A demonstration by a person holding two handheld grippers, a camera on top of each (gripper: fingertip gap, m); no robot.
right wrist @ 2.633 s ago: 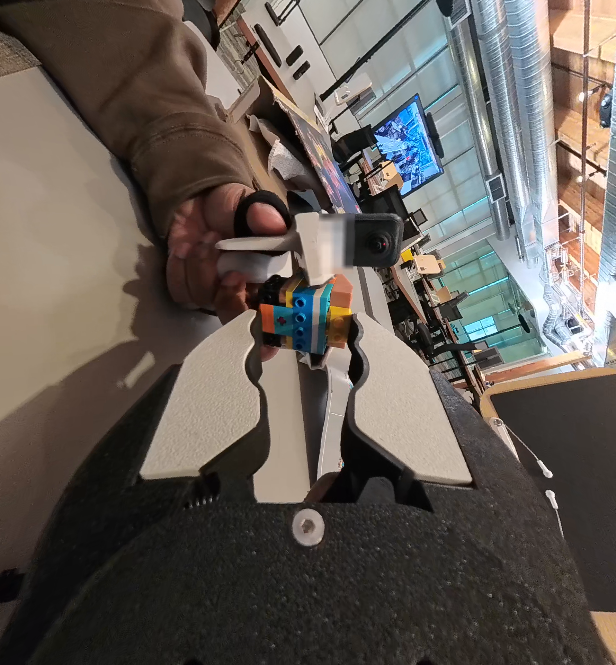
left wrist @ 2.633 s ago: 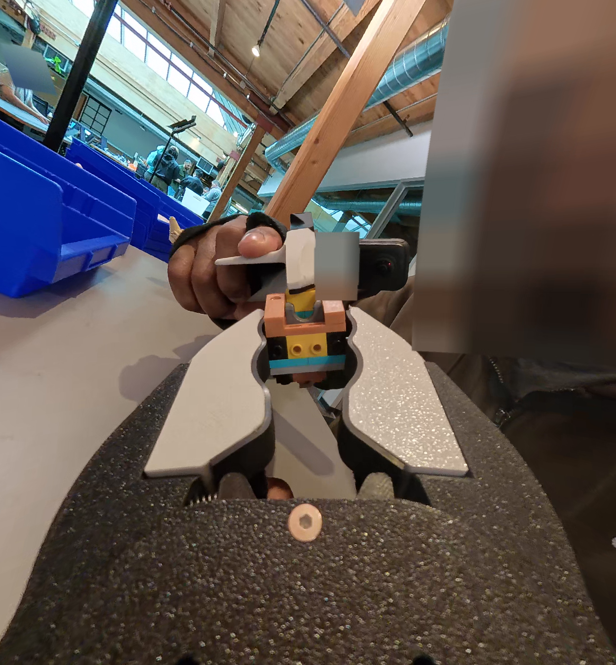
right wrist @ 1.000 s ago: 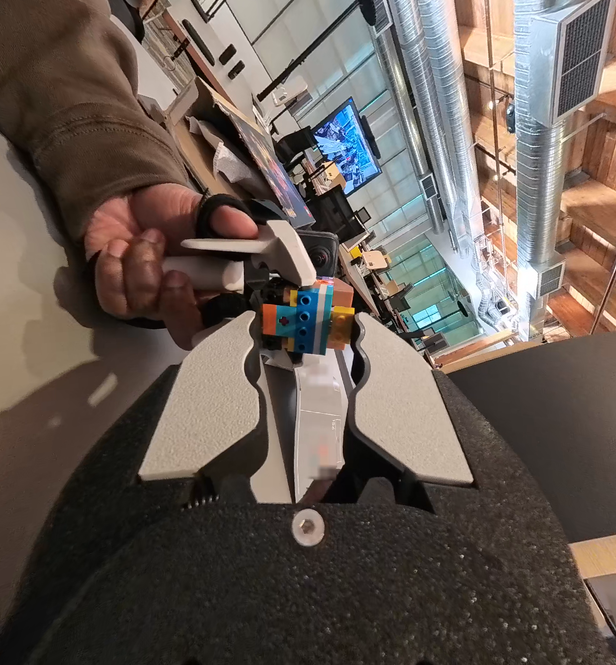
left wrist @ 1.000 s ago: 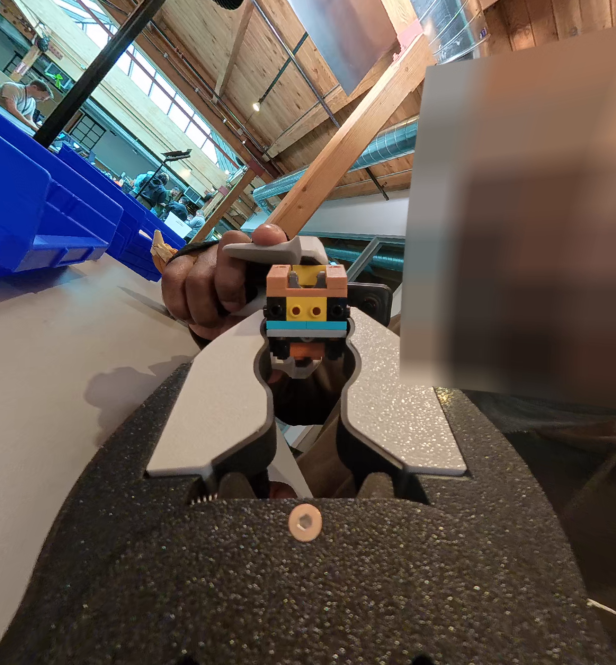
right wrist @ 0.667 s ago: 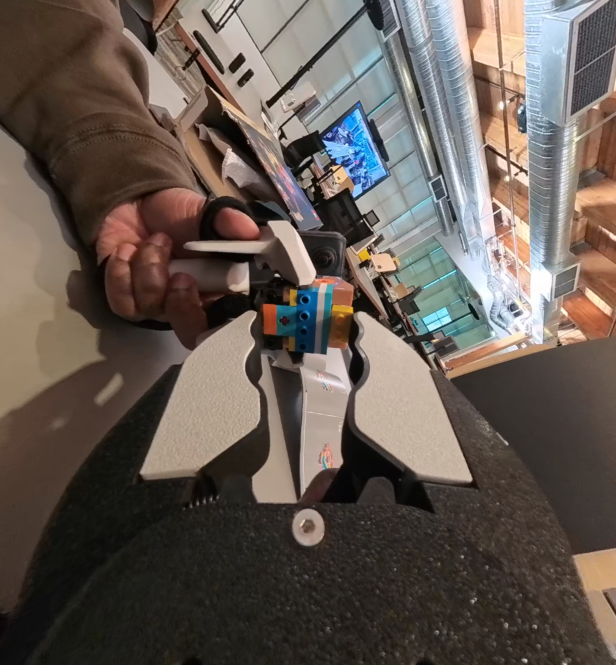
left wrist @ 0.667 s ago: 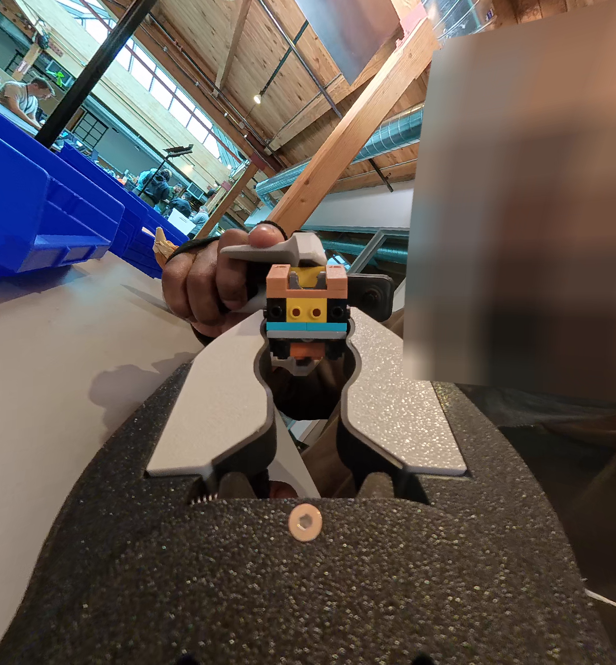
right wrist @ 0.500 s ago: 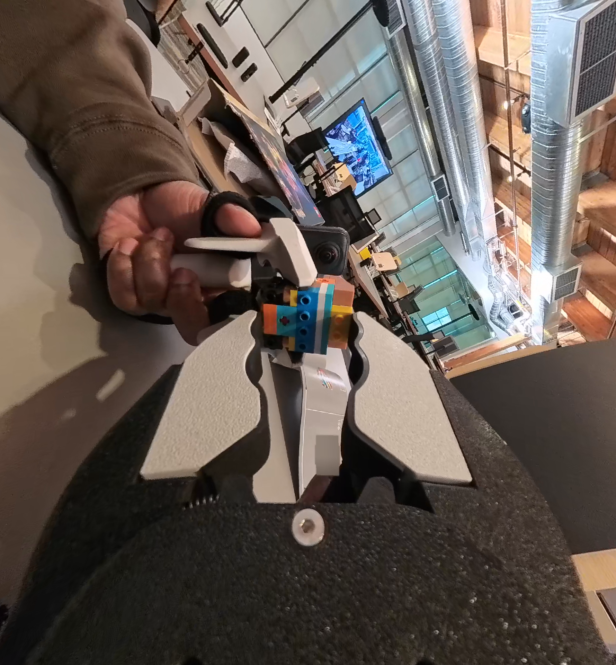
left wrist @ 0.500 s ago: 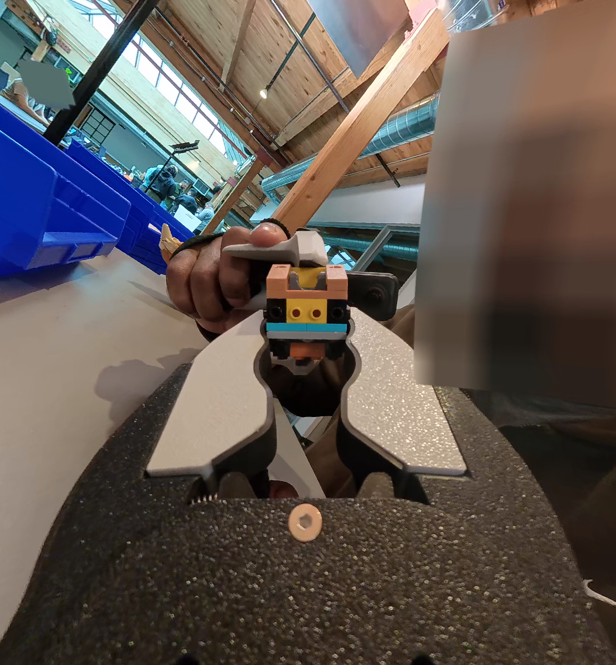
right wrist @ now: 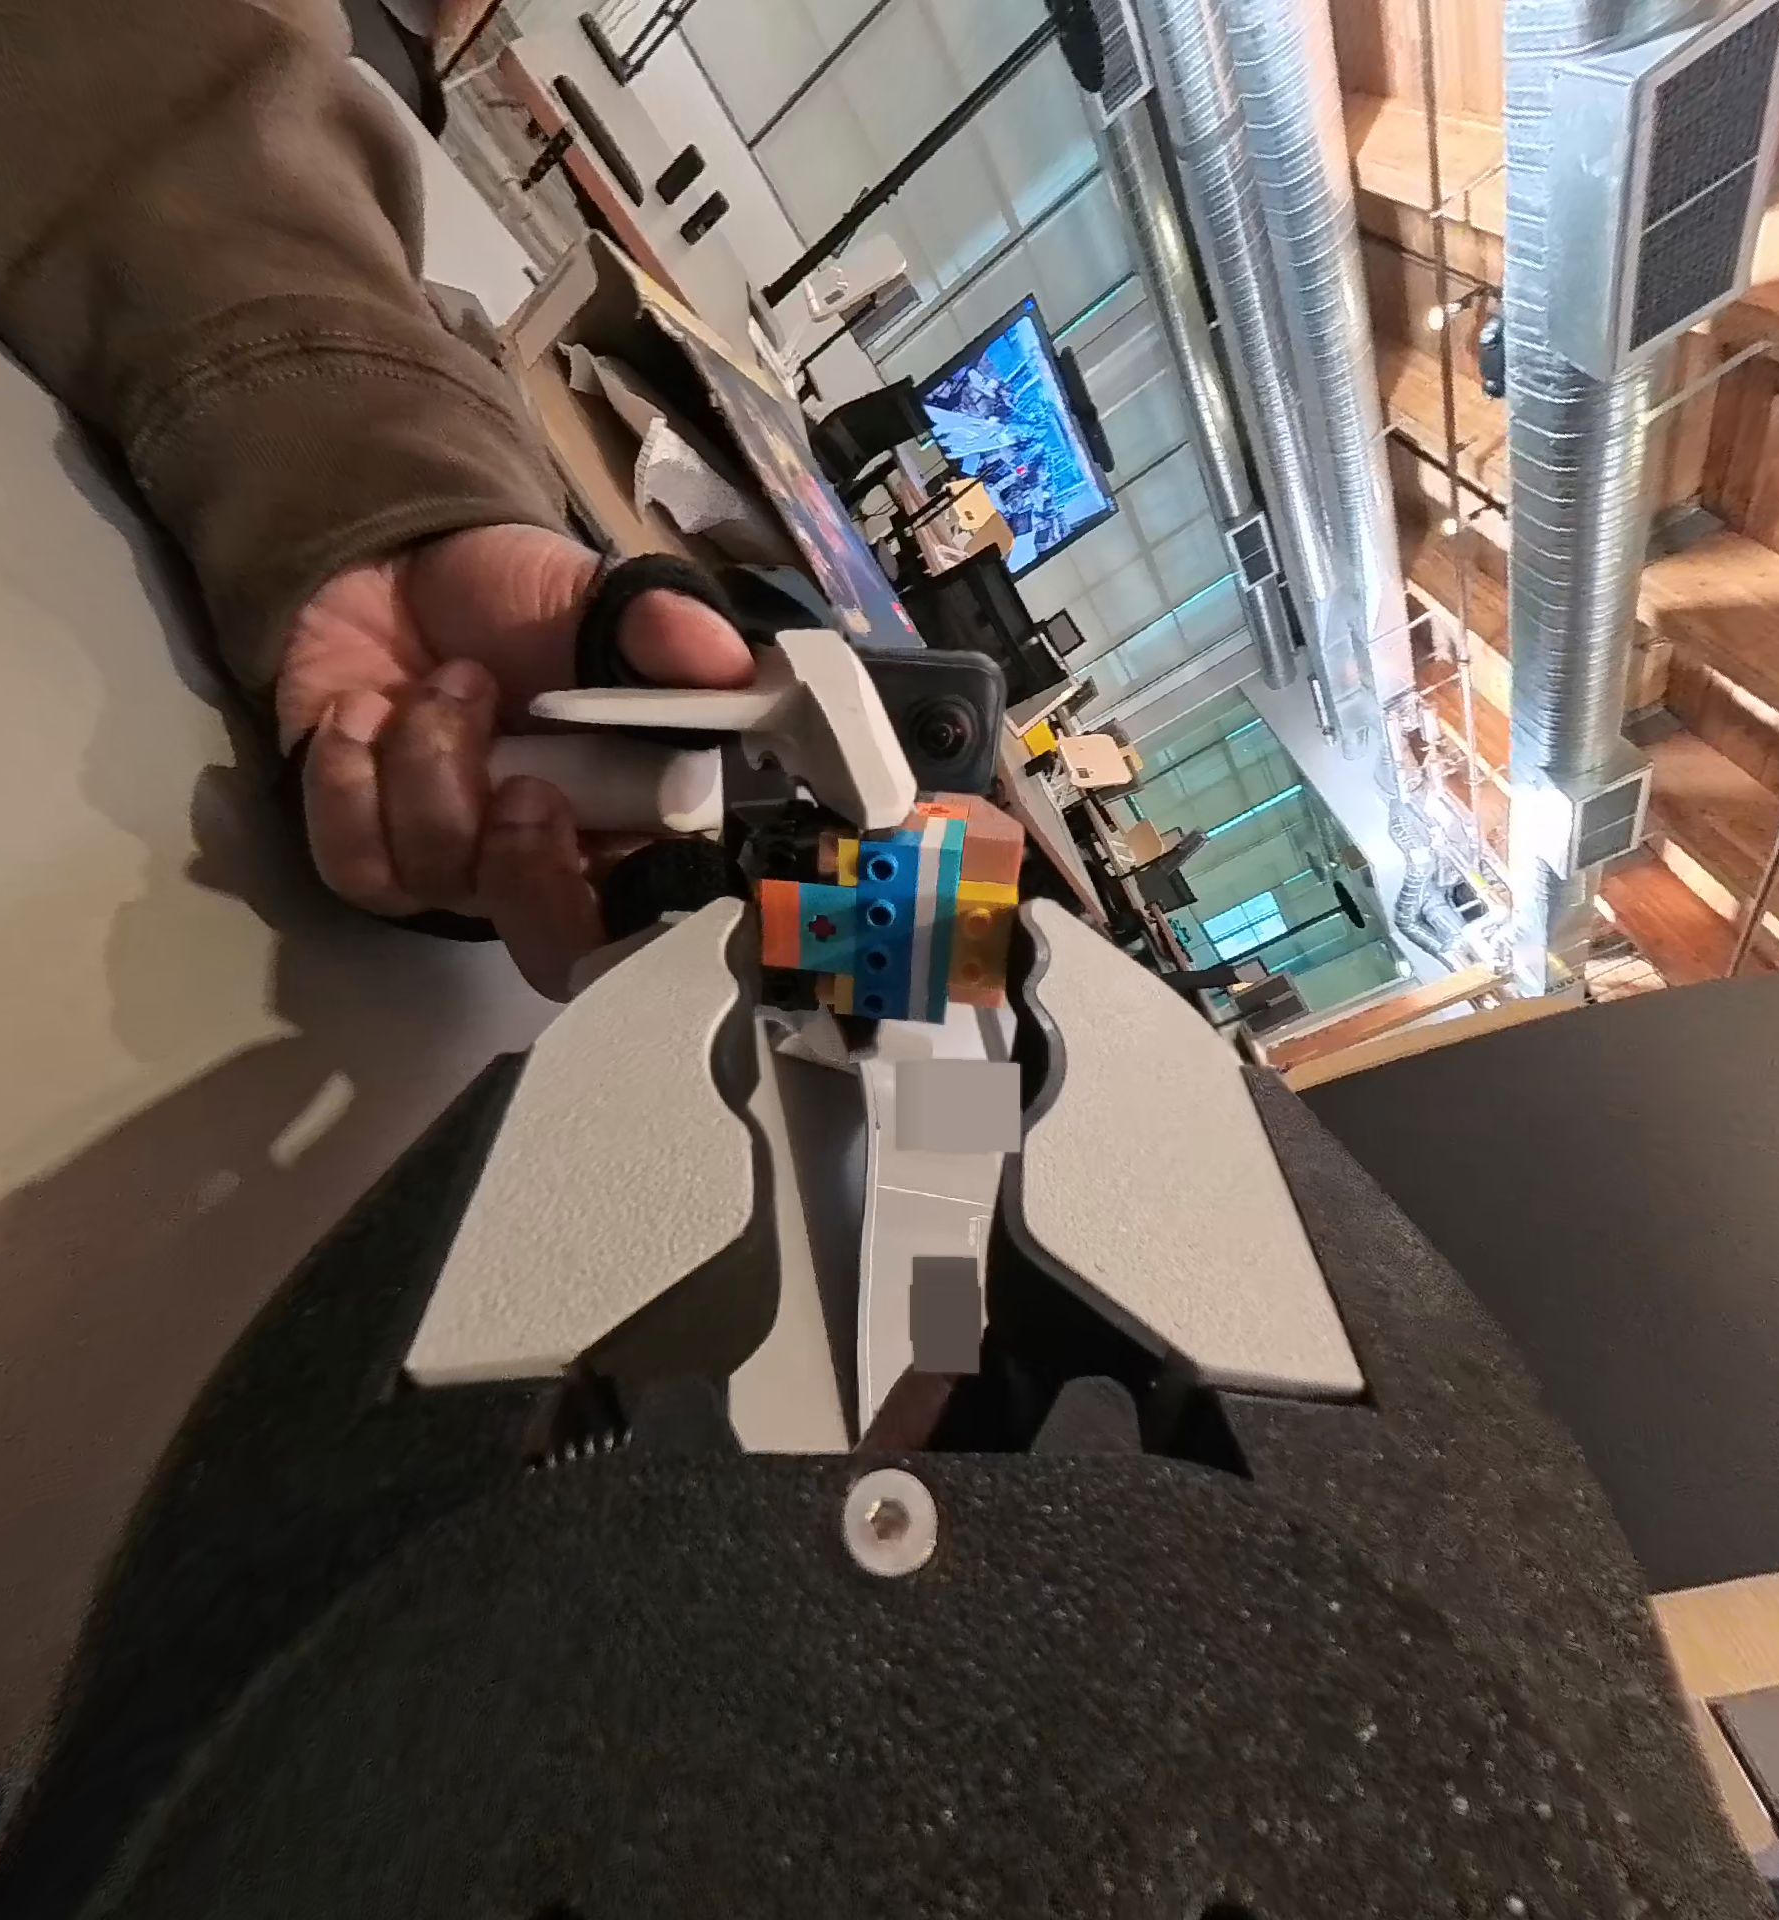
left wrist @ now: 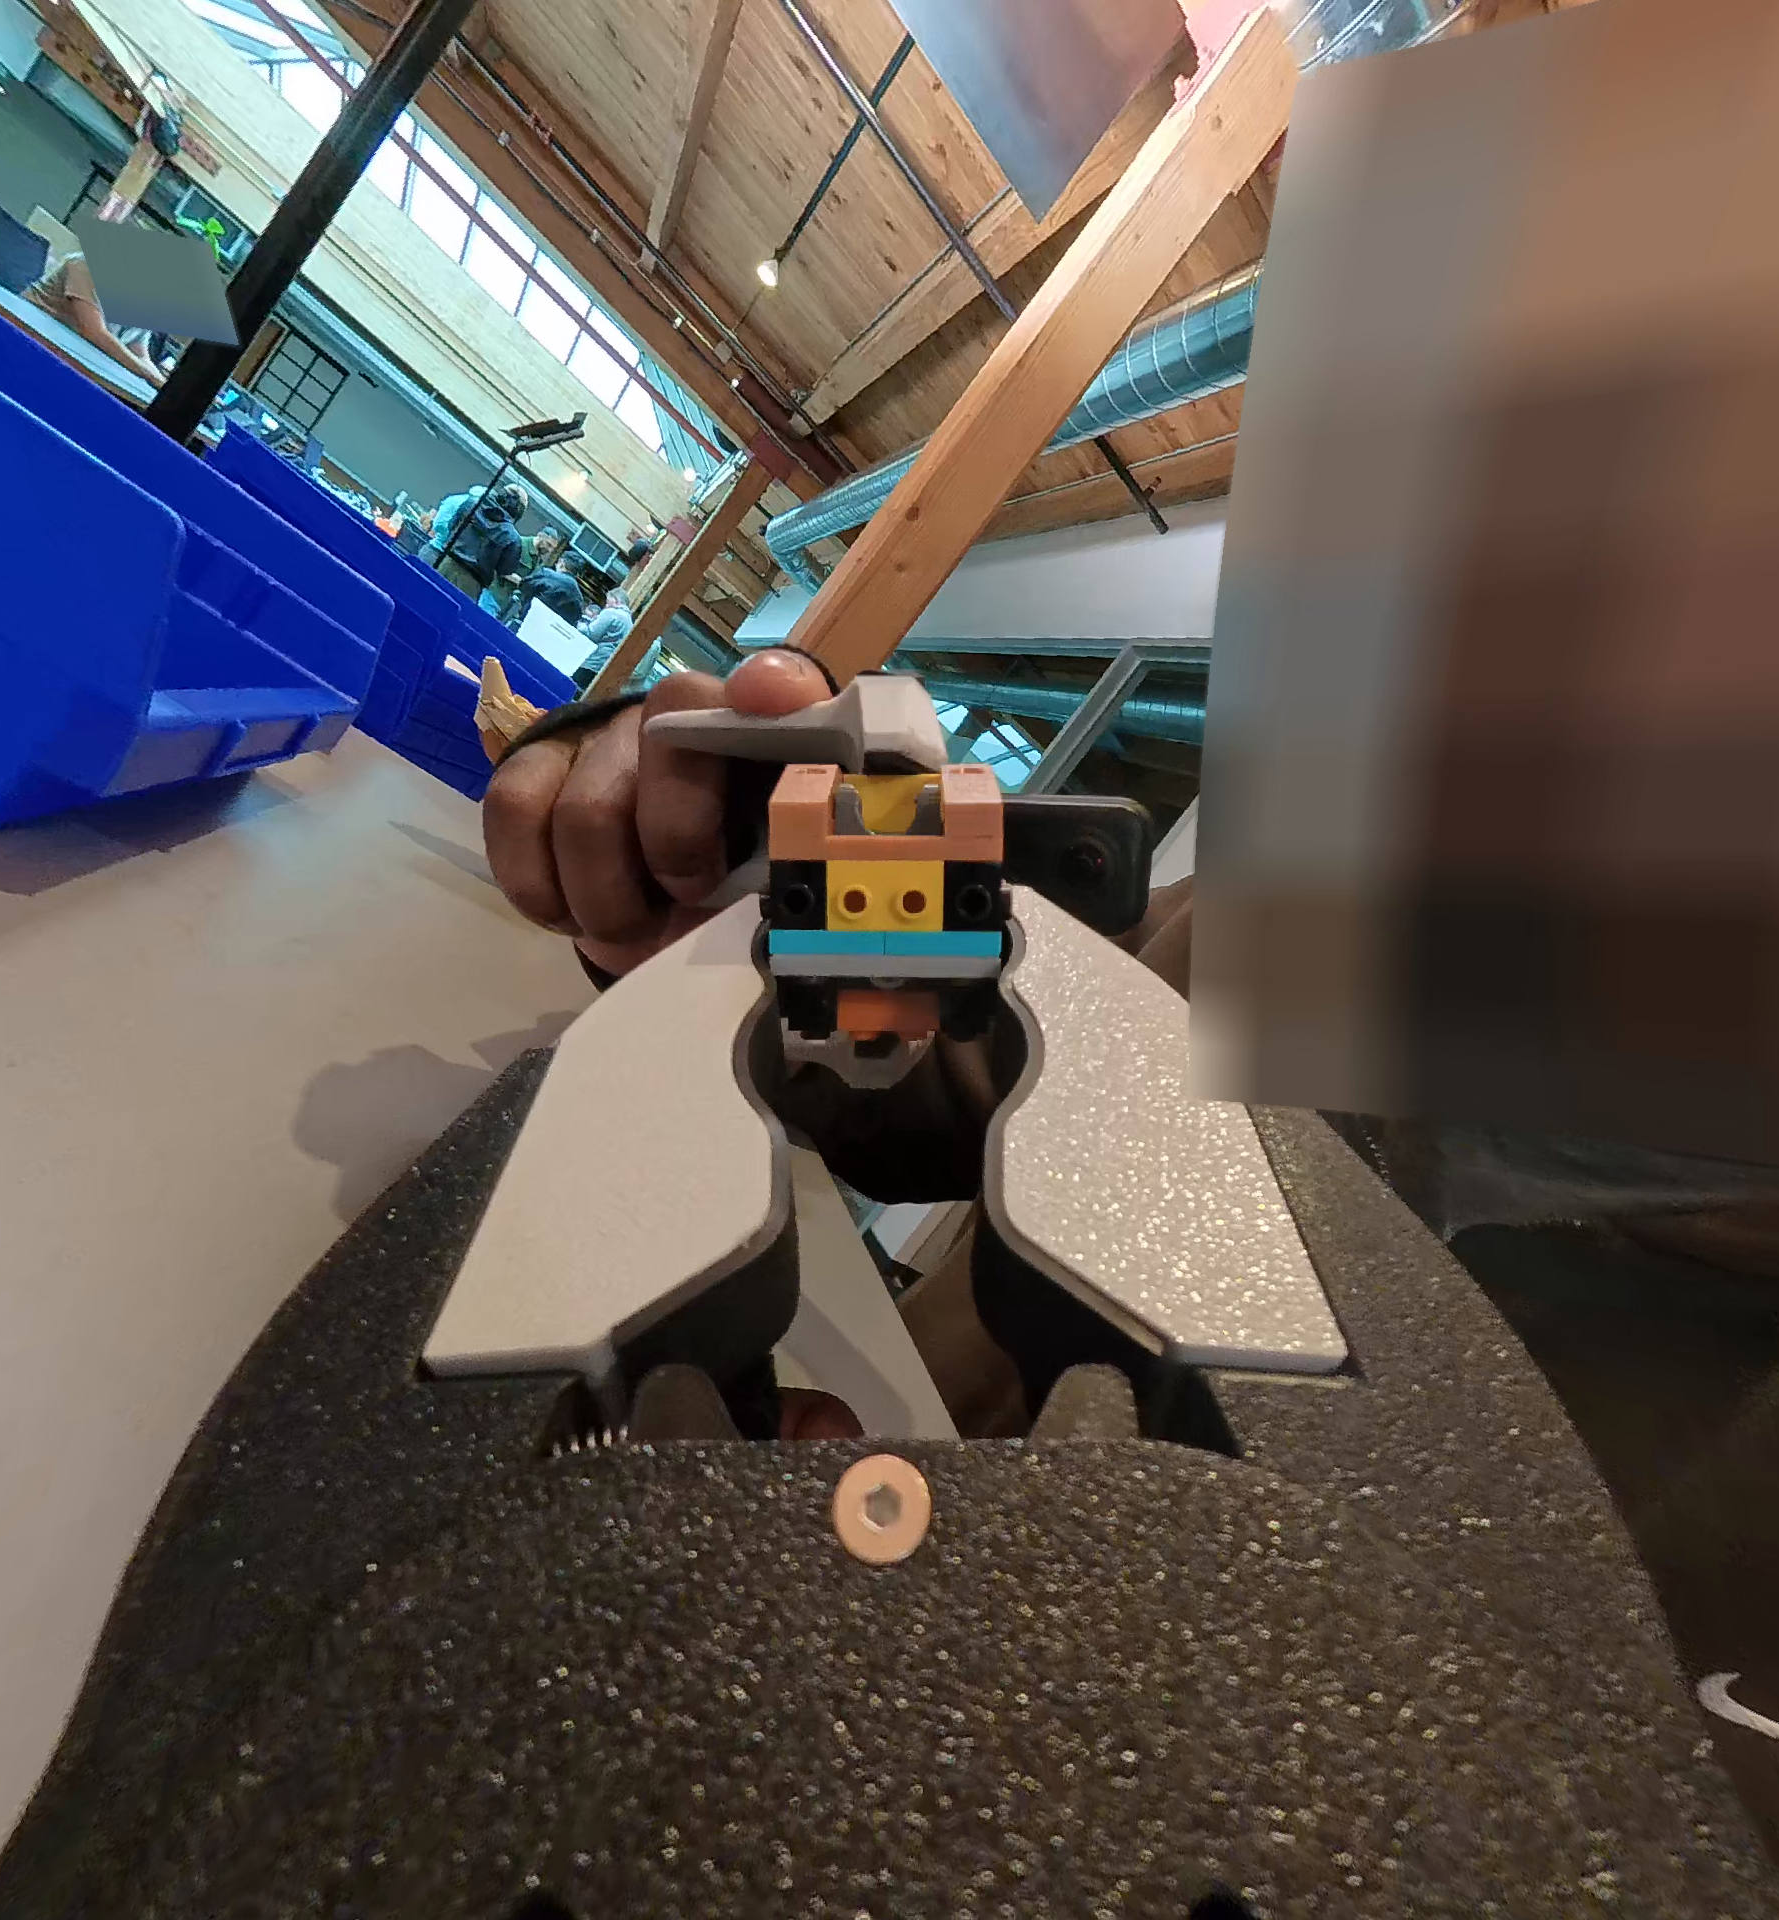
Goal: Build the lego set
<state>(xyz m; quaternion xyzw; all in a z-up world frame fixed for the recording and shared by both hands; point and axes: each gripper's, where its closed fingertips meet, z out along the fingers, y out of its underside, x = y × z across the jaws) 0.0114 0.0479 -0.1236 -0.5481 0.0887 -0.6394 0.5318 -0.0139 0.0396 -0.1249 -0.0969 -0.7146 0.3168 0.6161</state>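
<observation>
Since the earlier frames the model [left wrist: 883,894] has risen a little between the left tool's [left wrist: 885,961] tips and both views have tilted upward. It sits mid-frame, above the desk [left wrist: 137,1018], clenched from both sides: the left tool grips its black and teal lower layers, the right tool [right wrist: 880,956] its orange and yellow ends. It looks light and rigid, but its stacked layers could pop apart, so broad flat faces are the safest hold.

Bright daylight, sharp close up, fisheye-bent edges.
High clerestory windows [left wrist: 511,249] glow; soft shadows on pale grey tabletop [left wrist: 137,1039].
</observation>
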